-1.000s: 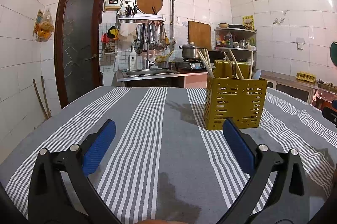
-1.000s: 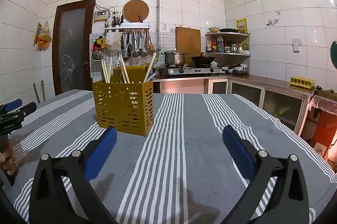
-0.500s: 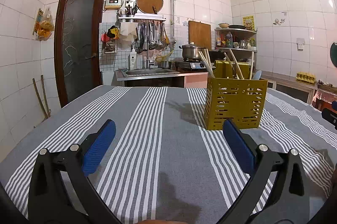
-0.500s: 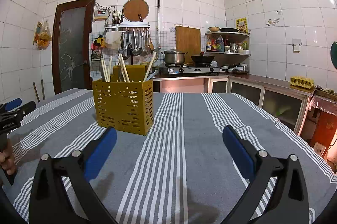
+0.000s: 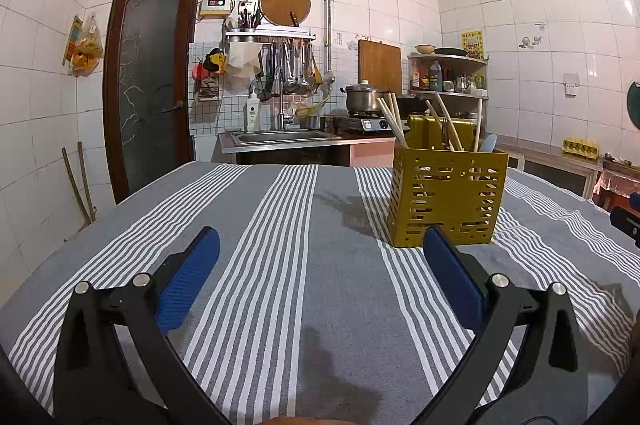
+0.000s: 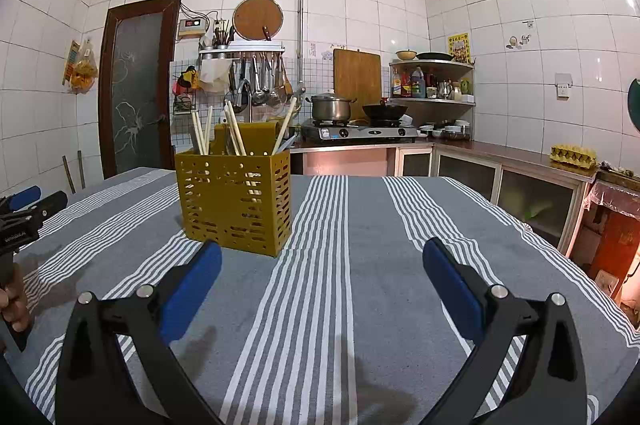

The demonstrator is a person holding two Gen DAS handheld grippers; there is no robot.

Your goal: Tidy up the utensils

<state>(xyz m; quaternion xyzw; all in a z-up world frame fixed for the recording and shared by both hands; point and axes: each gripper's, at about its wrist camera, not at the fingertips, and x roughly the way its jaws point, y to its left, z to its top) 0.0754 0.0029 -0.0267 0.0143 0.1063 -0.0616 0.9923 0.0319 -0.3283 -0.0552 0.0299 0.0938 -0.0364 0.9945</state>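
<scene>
Left wrist view: it showed me a striped tablecloth (image 5: 280, 265) that covered the whole table, with nothing loose lying on it.
Holder: the yellow perforated utensil holder (image 5: 446, 197) stood upright on the cloth, ahead and to the right of my left gripper, well apart from it.
Contents: wooden chopsticks (image 5: 392, 123) leaned out of the holder at different angles, and one pale blue spoon (image 5: 486, 145) looked out at its right side; how they sat in the compartments I could not tell.
Left gripper: my left gripper (image 5: 320, 265) hovered low over the cloth with its fingers wide apart and nothing between them.
Right gripper: my right gripper (image 6: 320, 267) was also spread wide and empty; in its view the holder was ahead and to the left.
Step in hand: I judged that sorting had not started, or was already finished.
Advice: to do it well, I would come from above, close on one chopstick near its top end, and lift straight, so the light holder does not tip.
</scene>
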